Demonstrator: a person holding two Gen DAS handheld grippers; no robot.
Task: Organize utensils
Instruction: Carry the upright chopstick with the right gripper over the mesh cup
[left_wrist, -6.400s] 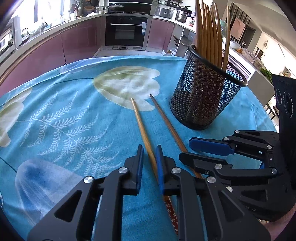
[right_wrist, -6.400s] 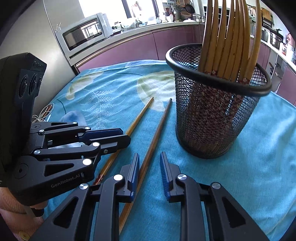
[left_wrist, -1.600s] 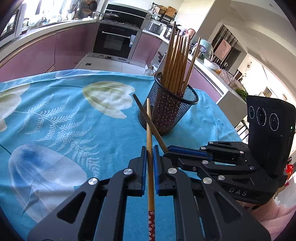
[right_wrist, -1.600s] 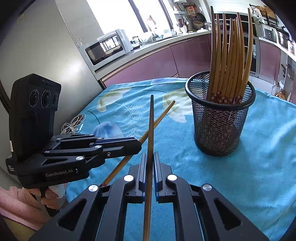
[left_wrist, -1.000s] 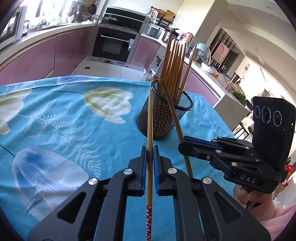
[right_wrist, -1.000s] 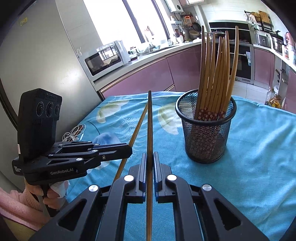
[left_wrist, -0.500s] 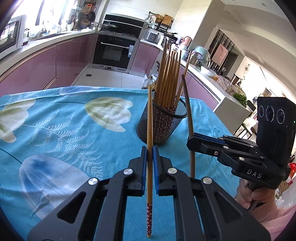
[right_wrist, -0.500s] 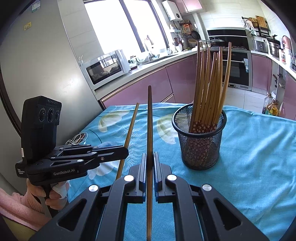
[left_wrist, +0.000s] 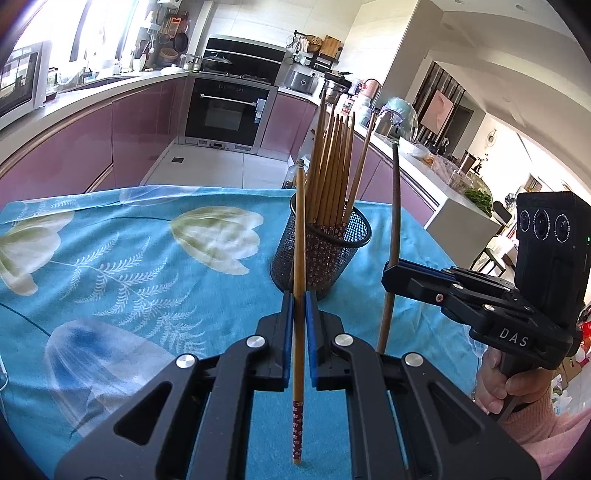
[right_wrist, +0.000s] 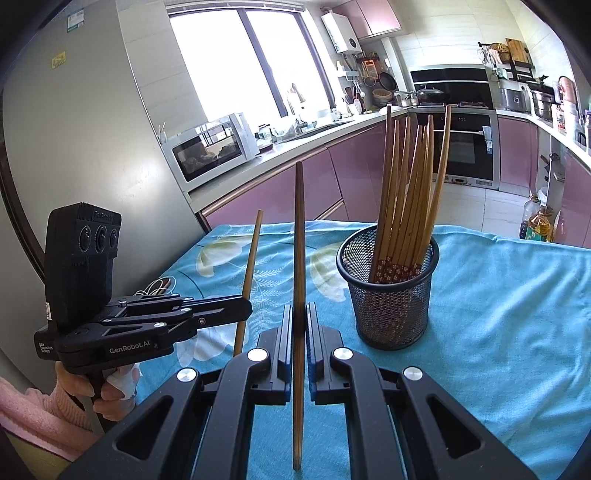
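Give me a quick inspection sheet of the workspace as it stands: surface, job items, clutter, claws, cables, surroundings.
Surface: table under a blue floral tablecloth, a little wrinkled.
Job's things: black mesh holder upright on the cloth, full of standing chopsticks; a light chopstick and a dark chopstick are held near upright, both outside the holder.
Clutter: nothing seen on the cloth near the holder.
Grippers: left claw shut on the light chopstick; right claw shut on the dark chopstick.
Cables: a coiled cord at the table's left edge.
Surroundings: kitchen with a microwave, a built-in oven and pink cabinets.
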